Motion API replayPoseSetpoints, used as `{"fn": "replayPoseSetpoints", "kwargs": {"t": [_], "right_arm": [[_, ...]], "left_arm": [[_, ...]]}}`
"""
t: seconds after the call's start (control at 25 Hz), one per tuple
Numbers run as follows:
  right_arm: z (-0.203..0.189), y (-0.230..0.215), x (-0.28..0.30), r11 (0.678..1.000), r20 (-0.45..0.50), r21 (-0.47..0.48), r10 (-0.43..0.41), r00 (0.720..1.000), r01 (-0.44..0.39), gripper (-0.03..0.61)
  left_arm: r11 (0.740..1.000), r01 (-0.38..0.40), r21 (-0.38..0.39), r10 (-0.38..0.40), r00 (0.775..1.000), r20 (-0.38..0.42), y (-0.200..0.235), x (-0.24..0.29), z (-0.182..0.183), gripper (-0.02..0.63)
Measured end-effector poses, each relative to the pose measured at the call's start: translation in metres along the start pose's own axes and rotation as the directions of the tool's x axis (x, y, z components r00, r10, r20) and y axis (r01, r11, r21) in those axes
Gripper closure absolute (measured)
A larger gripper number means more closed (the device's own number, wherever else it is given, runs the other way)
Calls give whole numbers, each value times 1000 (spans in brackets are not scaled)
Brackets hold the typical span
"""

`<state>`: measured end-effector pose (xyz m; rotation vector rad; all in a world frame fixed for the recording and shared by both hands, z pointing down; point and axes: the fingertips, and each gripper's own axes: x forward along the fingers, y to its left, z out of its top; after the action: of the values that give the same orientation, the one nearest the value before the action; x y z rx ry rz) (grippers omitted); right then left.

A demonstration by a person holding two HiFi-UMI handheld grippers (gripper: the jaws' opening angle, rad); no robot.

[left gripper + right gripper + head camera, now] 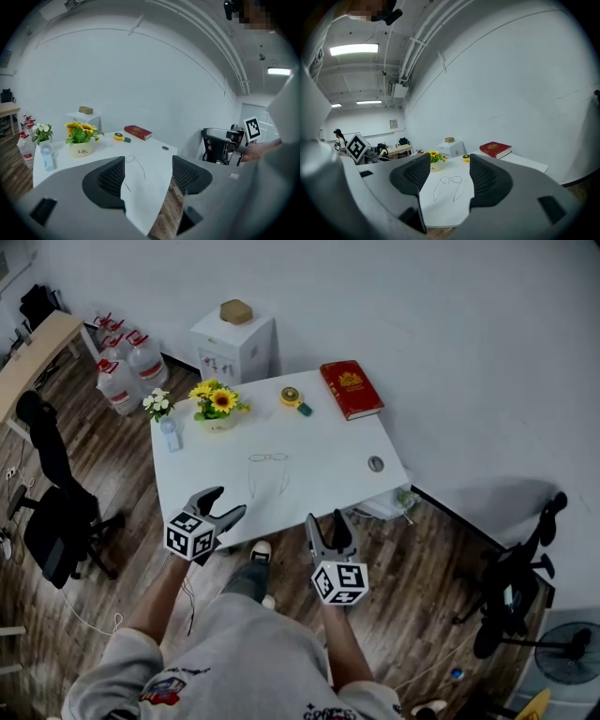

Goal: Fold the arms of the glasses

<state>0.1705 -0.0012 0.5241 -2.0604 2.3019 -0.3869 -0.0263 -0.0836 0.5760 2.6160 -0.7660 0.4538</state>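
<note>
While the left gripper and right gripper hovered, jaws apart and empty, the glasses lay ahead between them. Their unfolded arms pointed back toward both.

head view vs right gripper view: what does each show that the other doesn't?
Only the head view: the water jugs on the floor, the fan at bottom right, and the person's shoe under the table edge.
Only the right gripper view: the lit ceiling lamp and the ceiling pipes.
Both: the glasses lying with arms unfolded on the white table, the red book, the sunflowers and the yellow tape measure.
</note>
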Motion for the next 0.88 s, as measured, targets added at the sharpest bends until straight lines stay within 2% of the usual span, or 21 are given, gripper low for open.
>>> {"fn": "replayPoseSetpoints", "kwargs": {"t": [0.32, 0.48, 0.56, 0.64, 0.72, 0.88], "right_arm": [[11, -31, 76, 999, -36, -33, -11, 999, 10, 334], [19, -44, 118, 999, -54, -42, -16, 998, 14, 334], [18, -50, 136, 999, -67, -42, -19, 998, 16, 334], [17, -56, 150, 999, -80, -39, -27, 996, 24, 334], [16, -61, 162, 999, -98, -38, -40, 994, 37, 336], [2, -70, 179, 998, -124, -33, -59, 990, 56, 336]], "left_arm": [[996, 88, -7, -88, 996, -31, 59, 79, 37, 307], [989, 150, -6, -150, 984, -91, 88, 120, 46, 310], [981, 194, 11, -191, 972, -137, 100, 139, 46, 314], [967, 252, 39, -240, 951, -193, 107, 157, 44, 321], [945, 319, 67, -292, 920, -260, 113, 173, 38, 327], [885, 455, 93, -389, 836, -388, 123, 198, 23, 410]]}}
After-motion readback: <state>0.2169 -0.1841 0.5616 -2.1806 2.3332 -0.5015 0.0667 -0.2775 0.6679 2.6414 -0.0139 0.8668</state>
